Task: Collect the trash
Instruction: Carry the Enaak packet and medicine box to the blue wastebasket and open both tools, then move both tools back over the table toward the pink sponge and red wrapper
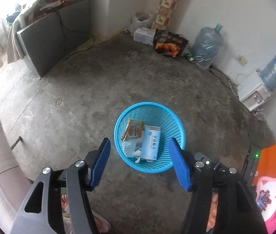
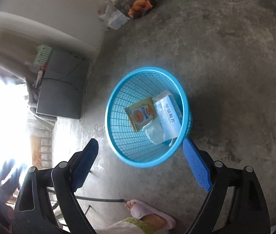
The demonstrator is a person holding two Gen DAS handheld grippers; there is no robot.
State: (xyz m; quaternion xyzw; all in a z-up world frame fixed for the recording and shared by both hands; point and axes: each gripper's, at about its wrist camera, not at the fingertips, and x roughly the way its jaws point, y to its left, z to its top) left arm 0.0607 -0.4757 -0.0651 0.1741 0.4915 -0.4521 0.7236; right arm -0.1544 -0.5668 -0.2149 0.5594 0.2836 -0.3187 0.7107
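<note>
A light blue mesh waste basket (image 1: 174, 124) (image 2: 122, 101) stands on the concrete floor. Inside lie a yellow snack wrapper (image 1: 134, 130) (image 2: 141, 114), a white and blue box (image 1: 151, 143) (image 2: 167, 117), a clear plastic piece (image 2: 154, 134) and crumpled white tissue (image 1: 138, 154). My left gripper (image 1: 139, 149) hangs above the basket's near side, open, nothing between its blue pads (image 1: 101, 163). My right gripper (image 2: 140, 153) also hovers over the near rim, open wide and empty.
A dark flat panel (image 1: 46, 42) leans at the left by a cable. Bags, a dark printed bag (image 1: 169, 42) and water jugs (image 1: 206, 44) line the far wall. A white dispenser (image 1: 253, 93), an orange box (image 1: 272, 159) and a foot in a pink slipper (image 2: 149, 212) are close.
</note>
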